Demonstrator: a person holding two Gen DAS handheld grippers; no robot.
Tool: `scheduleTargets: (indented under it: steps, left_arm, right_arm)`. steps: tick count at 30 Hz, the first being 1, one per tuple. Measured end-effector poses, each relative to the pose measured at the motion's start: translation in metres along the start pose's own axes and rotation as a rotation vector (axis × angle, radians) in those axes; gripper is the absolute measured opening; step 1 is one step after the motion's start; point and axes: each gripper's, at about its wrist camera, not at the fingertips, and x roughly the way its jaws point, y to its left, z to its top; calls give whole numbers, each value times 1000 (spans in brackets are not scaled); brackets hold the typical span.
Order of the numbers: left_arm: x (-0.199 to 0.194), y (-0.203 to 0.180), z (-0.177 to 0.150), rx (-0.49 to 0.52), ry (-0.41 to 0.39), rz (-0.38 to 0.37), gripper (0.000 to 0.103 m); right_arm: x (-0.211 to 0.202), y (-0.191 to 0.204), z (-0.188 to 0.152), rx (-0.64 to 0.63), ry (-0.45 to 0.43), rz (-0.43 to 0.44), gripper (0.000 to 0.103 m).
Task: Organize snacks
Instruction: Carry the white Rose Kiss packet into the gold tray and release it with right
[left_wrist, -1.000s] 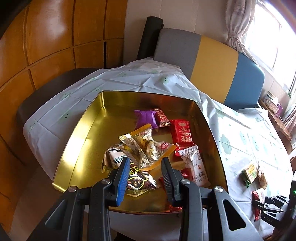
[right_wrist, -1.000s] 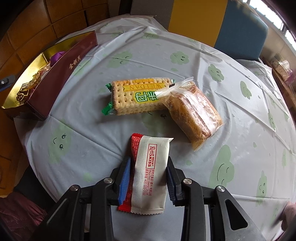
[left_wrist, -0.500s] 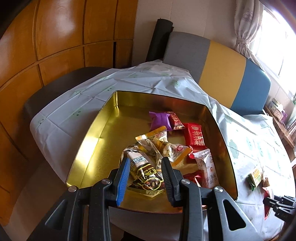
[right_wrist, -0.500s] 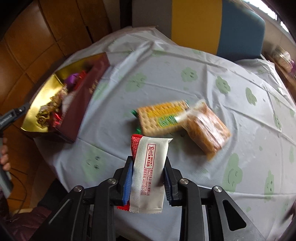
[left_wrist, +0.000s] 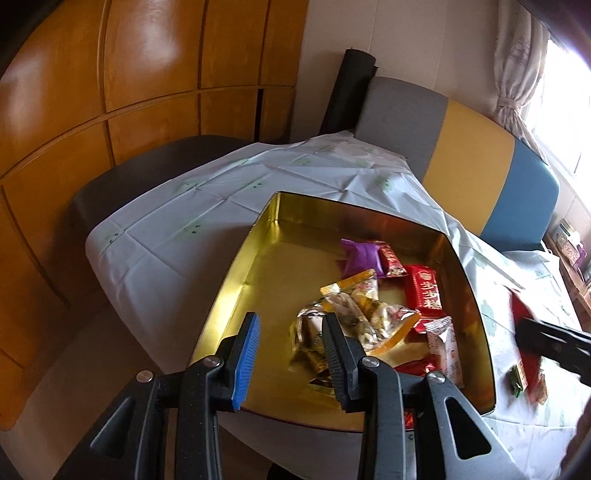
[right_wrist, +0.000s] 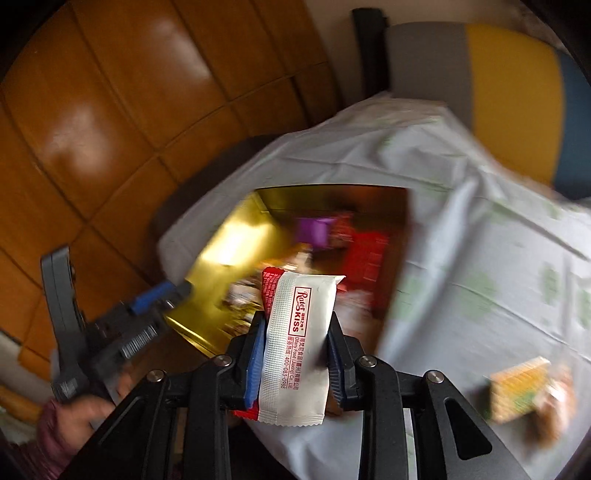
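My right gripper is shut on a white snack packet with a red packet pressed behind it. It holds them in the air near the open gold tin; this view is blurred. In the left wrist view the gold tin holds a purple packet, a red packet and a clear yellow-edged bag. My left gripper hovers over the tin's near left part, open with nothing between its fingers. The right gripper shows as a dark blur at the right.
The tin sits on a pale tablecloth with green faces. A cracker packet lies on the cloth at the right. A grey, yellow and blue chair back stands behind the table, with wood panelling to the left. A hand grips the left tool.
My right gripper has lifted the white and red packets off the table and swung left to the tin. My left gripper has slid left, so the snack pile now lies to its right.
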Motion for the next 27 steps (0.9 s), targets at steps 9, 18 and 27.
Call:
scheduleTargets:
  steps: [9,18,27]
  left_arm:
    - [7,11,-8,-13,25,9,35]
    - [8,2,-12,8,35,-4,35]
    - [2,-10,-12,50,28,-11,35]
  right_arm:
    - [79,0,-13,17,163,3,34]
    - [67,12,-30,-88,157,-43,11]
    - [53,8,-33,-76,127,-47,10]
